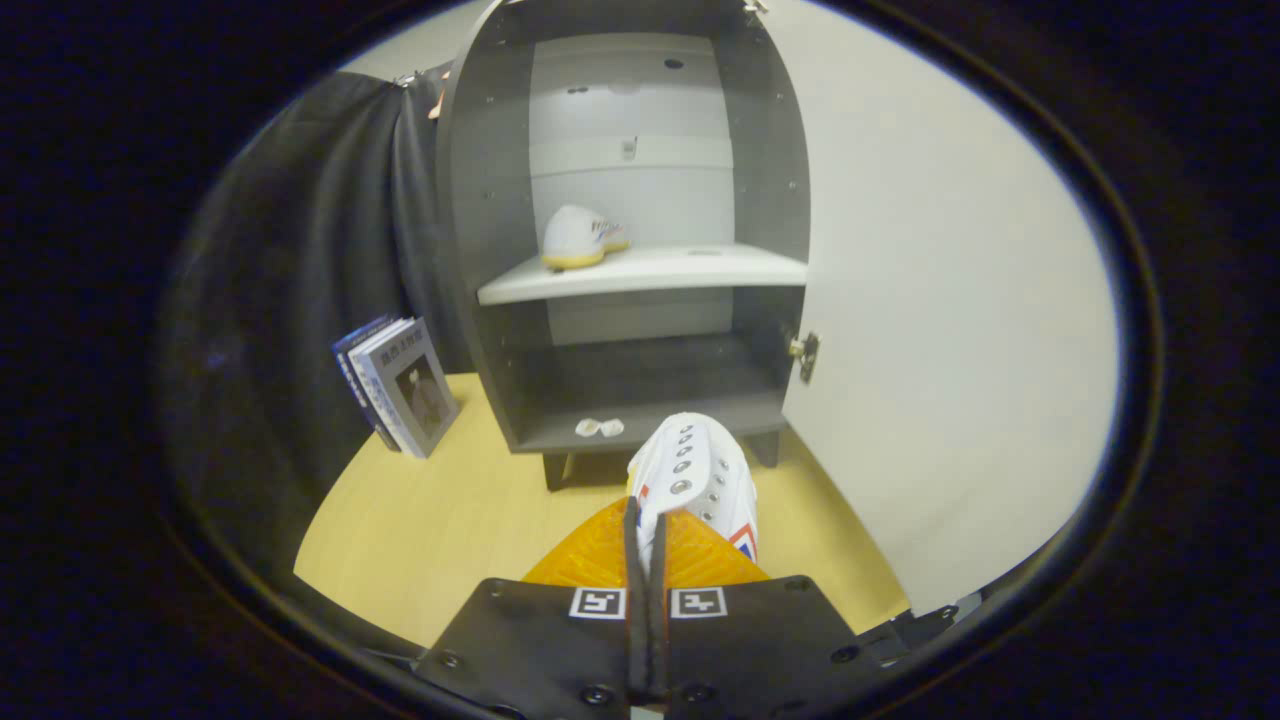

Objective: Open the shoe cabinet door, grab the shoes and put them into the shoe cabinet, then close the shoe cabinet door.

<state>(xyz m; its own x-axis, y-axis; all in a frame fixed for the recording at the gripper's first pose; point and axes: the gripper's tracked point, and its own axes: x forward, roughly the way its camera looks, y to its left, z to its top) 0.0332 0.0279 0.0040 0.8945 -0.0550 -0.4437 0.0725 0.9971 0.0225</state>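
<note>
Shoe [700,475], white with metal eyelets and red-blue trim, sits pinched at its rim between the tool's [648,530] orange fingers [590,555], which are pressed nearly together on the thin upper. It hangs just ahead of the fingers, in front of the cabinet's [470,200] lower opening.

Step in hand, by my reading: carrying the second shoe in. Door [950,300] already swung wide to the right, hinge [803,355] showing on the cabinet's right wall. First shoe [580,238] rests on the white shelf [650,270], toward its left end, toe-cap rounded, yellowish sole.

Next move likely calls for lifting and pushing forward to the free right part of the shelf, beside the first shoe, or straight into the lower bay. Either way the shoe must clear the shelf's front edge, then the fingers spread. Door closing comes after.

Lower bay floor carries two small white bits [600,428] near its front edge; what they are I cannot tell.

Worktop [430,520] is pale wood, smooth. Cabinet stands on short legs on it. Books [400,385] lean upright just left of the cabinet, against black cloth [300,250]. Plain pale wall behind.
</note>
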